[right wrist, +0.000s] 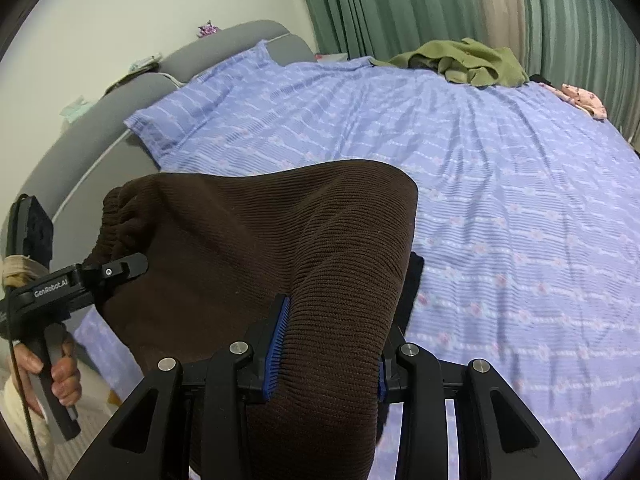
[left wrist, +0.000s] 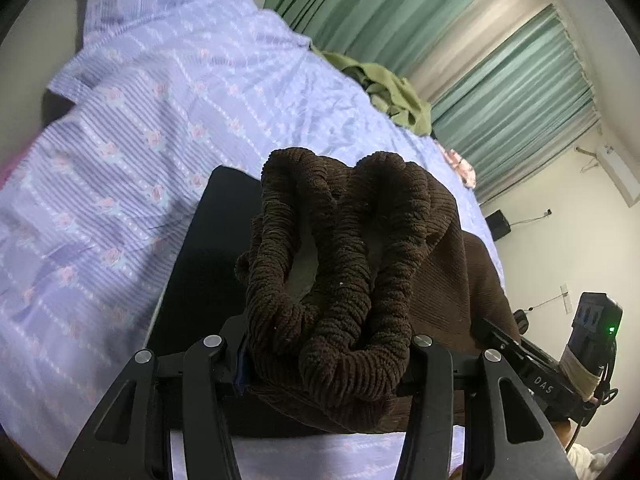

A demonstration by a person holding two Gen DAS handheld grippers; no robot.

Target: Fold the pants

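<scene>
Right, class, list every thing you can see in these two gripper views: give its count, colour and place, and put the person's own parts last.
Pants: one, dark brown ribbed, held up over the bed by both tongs.
Bed sheet: one, lilac with pink flowers, covering the bed.
Pillow: one, same lilac print, by the headboard.
Headboard: one, grey, at the bed's far left.
Green garment: one, olive, crumpled at the far edge.
Pink cloth: one, pink, far right edge.
Curtains: green with a beige strip, behind the bed.
Black item: one, under the pants; what it is cannot be told.
Left tongs: black, clamping the waistband.
Right tongs: black with blue pads, clamping the fabric.
Hand: one, gripping the left handle.
</scene>
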